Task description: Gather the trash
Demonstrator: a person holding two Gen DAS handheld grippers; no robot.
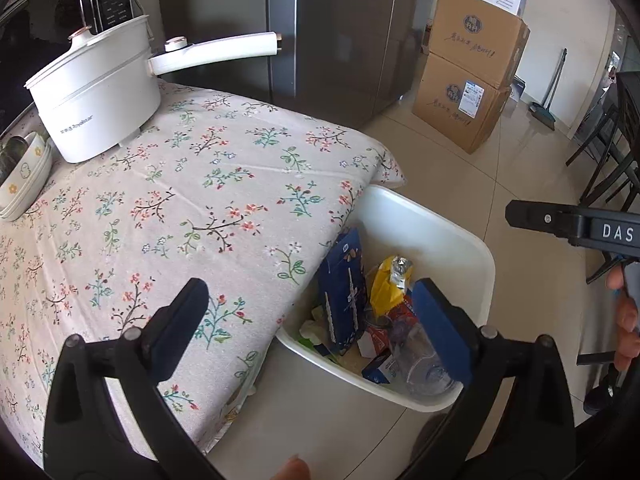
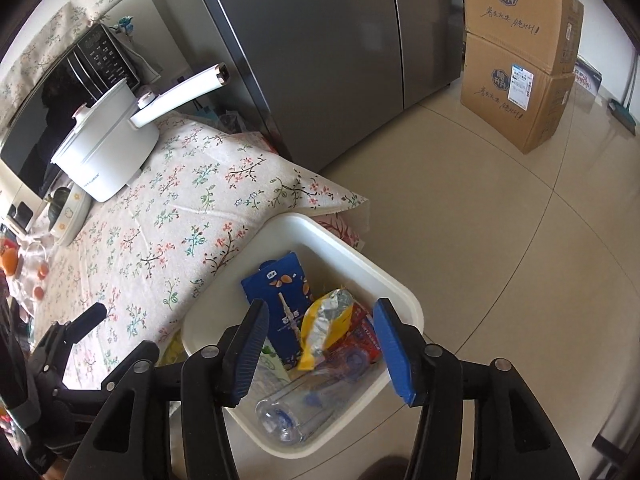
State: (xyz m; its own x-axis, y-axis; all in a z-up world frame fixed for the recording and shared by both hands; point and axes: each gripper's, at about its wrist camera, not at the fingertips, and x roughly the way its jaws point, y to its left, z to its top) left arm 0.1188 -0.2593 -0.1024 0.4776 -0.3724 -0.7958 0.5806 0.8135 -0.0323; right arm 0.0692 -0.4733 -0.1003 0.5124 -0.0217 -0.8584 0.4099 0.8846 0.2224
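A white trash bin (image 1: 460, 236) (image 2: 400, 284) stands on the floor against the table's corner. It holds a blue carton (image 1: 344, 292) (image 2: 284, 300), a yellow foil wrapper (image 1: 390, 284) (image 2: 324, 320), a red wrapper (image 2: 362, 334), a clear plastic bottle (image 1: 424, 368) (image 2: 304, 404) and other scraps. My left gripper (image 1: 316, 320) is open and empty, spanning the table edge and the bin. My right gripper (image 2: 320, 348) is open and empty above the bin; it also shows at the right of the left wrist view (image 1: 560, 222).
The table with a floral cloth (image 1: 180, 200) (image 2: 160, 220) carries a white electric pot (image 1: 96, 92) (image 2: 108, 148), stacked bowls (image 1: 24, 184) and a microwave (image 2: 60, 88). A grey fridge (image 2: 320, 48) and stacked cardboard boxes (image 1: 472, 72) (image 2: 520, 60) stand behind. Chairs (image 1: 612, 140) stand at the right.
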